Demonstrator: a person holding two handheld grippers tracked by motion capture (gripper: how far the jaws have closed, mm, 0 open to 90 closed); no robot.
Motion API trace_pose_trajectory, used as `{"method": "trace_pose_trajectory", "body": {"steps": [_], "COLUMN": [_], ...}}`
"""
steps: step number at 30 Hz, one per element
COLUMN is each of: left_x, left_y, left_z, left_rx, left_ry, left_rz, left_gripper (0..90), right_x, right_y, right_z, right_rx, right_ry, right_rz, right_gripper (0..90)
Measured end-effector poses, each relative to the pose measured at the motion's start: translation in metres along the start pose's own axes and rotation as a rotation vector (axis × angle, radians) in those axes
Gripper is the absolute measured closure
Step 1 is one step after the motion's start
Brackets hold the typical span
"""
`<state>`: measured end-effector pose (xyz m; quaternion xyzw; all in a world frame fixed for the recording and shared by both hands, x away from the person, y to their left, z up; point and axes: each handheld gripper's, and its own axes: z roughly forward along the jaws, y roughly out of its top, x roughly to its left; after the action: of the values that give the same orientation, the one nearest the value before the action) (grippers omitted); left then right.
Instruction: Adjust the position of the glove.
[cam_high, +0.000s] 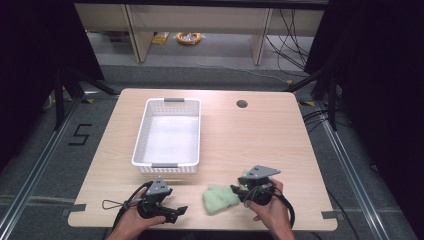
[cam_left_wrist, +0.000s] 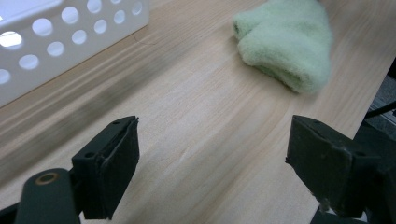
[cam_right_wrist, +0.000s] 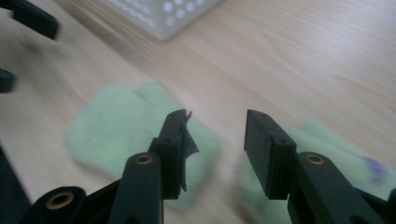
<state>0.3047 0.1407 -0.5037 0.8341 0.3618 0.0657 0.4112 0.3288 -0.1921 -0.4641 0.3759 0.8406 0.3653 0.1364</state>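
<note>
Two pale green fuzzy socks lie near the table's front edge. One sock (cam_high: 220, 198) (cam_left_wrist: 285, 42) (cam_right_wrist: 116, 128) is folded and sits between my two grippers. The other sock (cam_high: 244, 176) (cam_right_wrist: 327, 140) lies partly under my right gripper and has a small purple mark. My right gripper (cam_high: 236, 190) (cam_right_wrist: 217, 119) hovers over the two socks, open, with nothing between its jaws. My left gripper (cam_high: 181, 210) (cam_left_wrist: 215, 135) is low over bare wood, left of the folded sock, its jaws wide open and empty. A white perforated basket (cam_high: 141, 135) (cam_left_wrist: 70, 28) (cam_right_wrist: 163, 18) stands empty behind them.
The wooden table (cam_high: 250, 135) has a round cable hole (cam_high: 242, 104) at the back right. Bare wood lies right of the basket. Dark floor, metal rails and cables surround the table; its front edge is close to both hands.
</note>
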Motion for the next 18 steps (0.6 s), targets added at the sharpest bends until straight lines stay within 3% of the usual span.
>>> {"method": "trace_pose_trajectory", "body": {"steps": [1,2,3,4,5,6,9,11,12,14,16,18], "left_x": [0.000,0.000,0.000,0.000,0.001,-0.001,0.001,-0.001,-0.001,0.001,0.000,0.000], "left_y": [0.000,0.000,0.000,0.000,0.000,0.000,0.000,0.000,0.000,0.000,0.000,0.000], "left_z": [0.000,0.000,0.000,0.000,-0.001,0.001,0.000,0.000,0.000,-0.001,0.000,0.000], "left_rx": [0.000,0.001,0.001,0.001,0.011,-0.006,0.008,-0.004,-0.004,0.015,0.000,-0.002], "left_ry": [0.000,0.002,0.002,0.002,0.001,-0.001,0.007,-0.002,-0.002,-0.001,0.001,0.002], "left_rz": [0.000,-0.001,-0.001,-0.002,0.014,-0.006,0.008,-0.004,-0.004,0.021,-0.001,-0.001], "left_gripper": [16.6,16.6,16.6,16.6,16.6,16.6,16.6,16.6,16.6,16.6,16.6,16.6], "right_x": [0.000,-0.012,-0.012,-0.023,-0.023,-0.031,-0.037,-0.046,-0.046,-0.048,-0.050,-0.052], "right_y": [0.000,-0.004,-0.004,-0.007,-0.007,-0.008,-0.010,-0.012,-0.013,-0.014,-0.015,-0.017], "right_z": [0.000,-0.005,-0.005,-0.009,-0.009,-0.013,-0.017,-0.019,-0.021,-0.020,-0.020,-0.018], "right_rx": [0.000,0.014,0.014,0.009,0.009,0.007,0.020,0.015,0.041,0.041,0.045,0.047], "right_ry": [0.000,-0.031,-0.031,-0.050,-0.050,-0.078,-0.101,-0.125,-0.125,-0.131,-0.127,-0.129], "right_rz": [0.000,0.018,0.018,0.034,0.034,0.045,0.060,0.046,0.085,0.076,0.098,0.083], "right_gripper": [59.7,59.7,59.7,59.8,59.8,59.7,59.3,59.3,59.4,59.4,59.6,59.9]}}
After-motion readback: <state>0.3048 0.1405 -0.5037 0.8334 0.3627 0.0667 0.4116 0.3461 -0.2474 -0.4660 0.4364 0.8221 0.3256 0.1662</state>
